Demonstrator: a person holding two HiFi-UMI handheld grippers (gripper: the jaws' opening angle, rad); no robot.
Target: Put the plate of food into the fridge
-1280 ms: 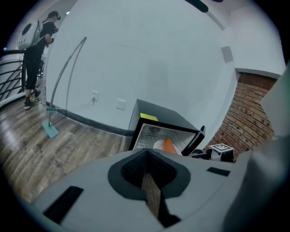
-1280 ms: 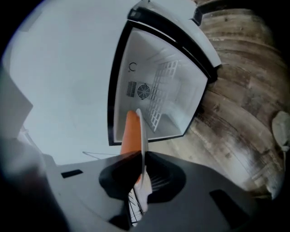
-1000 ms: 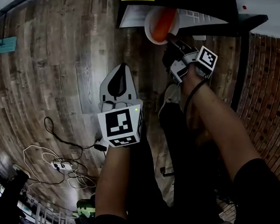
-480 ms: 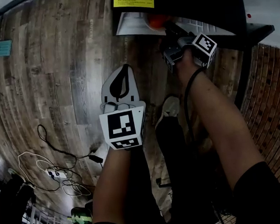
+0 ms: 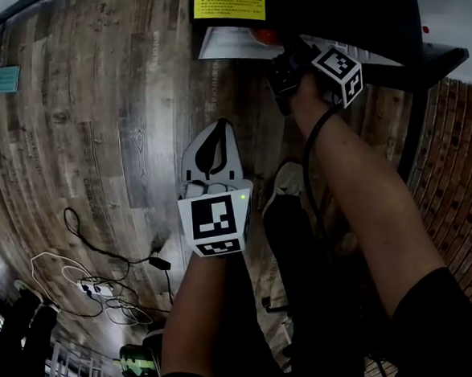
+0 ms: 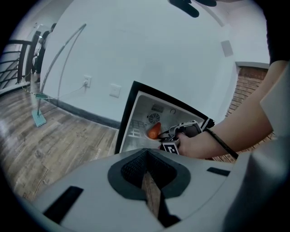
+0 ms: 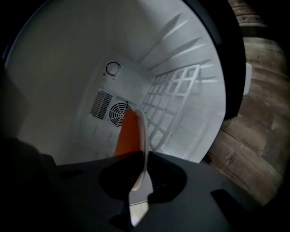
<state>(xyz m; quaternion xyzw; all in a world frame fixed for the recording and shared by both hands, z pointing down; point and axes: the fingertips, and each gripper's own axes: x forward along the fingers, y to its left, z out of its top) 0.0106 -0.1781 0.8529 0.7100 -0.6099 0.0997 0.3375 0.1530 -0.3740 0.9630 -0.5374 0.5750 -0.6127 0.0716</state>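
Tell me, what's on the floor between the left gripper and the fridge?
Nothing. In the head view, only bare wooden floor lies between the left gripper and the fridge.

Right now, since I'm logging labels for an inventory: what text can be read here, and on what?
Yellow label on the fridge: dark print, too small to read.
Left cube, right cube: square markers only, no words.
No other text shows.
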